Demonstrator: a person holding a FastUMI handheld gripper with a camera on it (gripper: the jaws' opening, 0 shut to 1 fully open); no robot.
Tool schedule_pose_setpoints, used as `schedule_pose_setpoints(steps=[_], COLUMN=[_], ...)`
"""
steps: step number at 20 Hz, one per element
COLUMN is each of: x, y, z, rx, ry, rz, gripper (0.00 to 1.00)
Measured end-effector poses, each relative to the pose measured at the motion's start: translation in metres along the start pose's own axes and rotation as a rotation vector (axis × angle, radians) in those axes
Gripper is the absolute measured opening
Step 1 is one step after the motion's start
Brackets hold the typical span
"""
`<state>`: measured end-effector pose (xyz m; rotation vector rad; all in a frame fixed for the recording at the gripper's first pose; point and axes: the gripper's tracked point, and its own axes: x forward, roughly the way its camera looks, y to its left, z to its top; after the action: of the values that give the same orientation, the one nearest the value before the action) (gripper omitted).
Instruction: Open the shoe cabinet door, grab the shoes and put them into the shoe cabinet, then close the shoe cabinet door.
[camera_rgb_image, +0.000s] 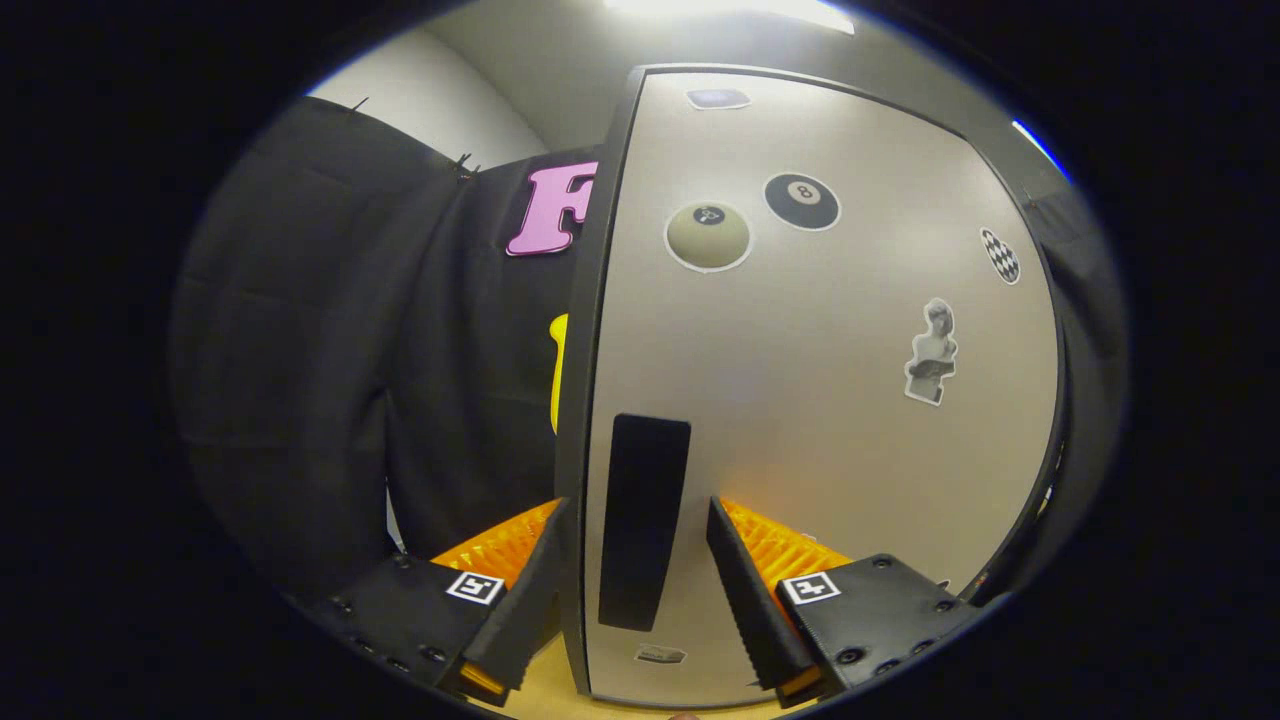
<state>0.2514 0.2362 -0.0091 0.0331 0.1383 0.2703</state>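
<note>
Tongs (637, 560) spread wide, fingers straddling the shoe cabinet door (820, 400) and its one dark handle (645, 520), neither finger visibly pressing on it. Handle sits between the fingers, long axis upright, running away from the tongs. Door rises just ahead, five stickers on it beyond the handle.

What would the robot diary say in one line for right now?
stage: at cabinet door | gripper: open, fingers either side of door edge and black handle | grip: not closed | shoes: none held
</note>
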Motion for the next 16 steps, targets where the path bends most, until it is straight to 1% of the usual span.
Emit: schedule_pose_setpoints(steps=[1,2,3,5,6,11,12,13,14,15,16], x=[0.001,0.001,0.002,-0.001,0.002,0.0,0.002,-0.001,-0.001,-0.001,-0.004], y=[0.0,0.0,0.0,0.001,0.002,0.003,0.003,0.003,0.003,0.003,0.004], z=[-0.008,-0.015,-0.018,-0.021,-0.023,-0.022,-0.023,-0.023,-0.023,-0.023,-0.024], rx=[0.032,0.065,0.087,0.086,0.086,0.094,0.102,0.107,0.114,0.123,0.133], ry=[0.033,0.066,0.086,0.102,0.104,0.119,0.124,0.137,0.14,0.149,0.159], rz=[0.004,0.003,0.01,0.016,0.004,-0.021,-0.019,-0.013,-0.01,-0.004,0.004], gripper=[0.73,0.68,0.6,0.56,0.55,0.28,0.28,0.24,0.24,0.18,0.17])
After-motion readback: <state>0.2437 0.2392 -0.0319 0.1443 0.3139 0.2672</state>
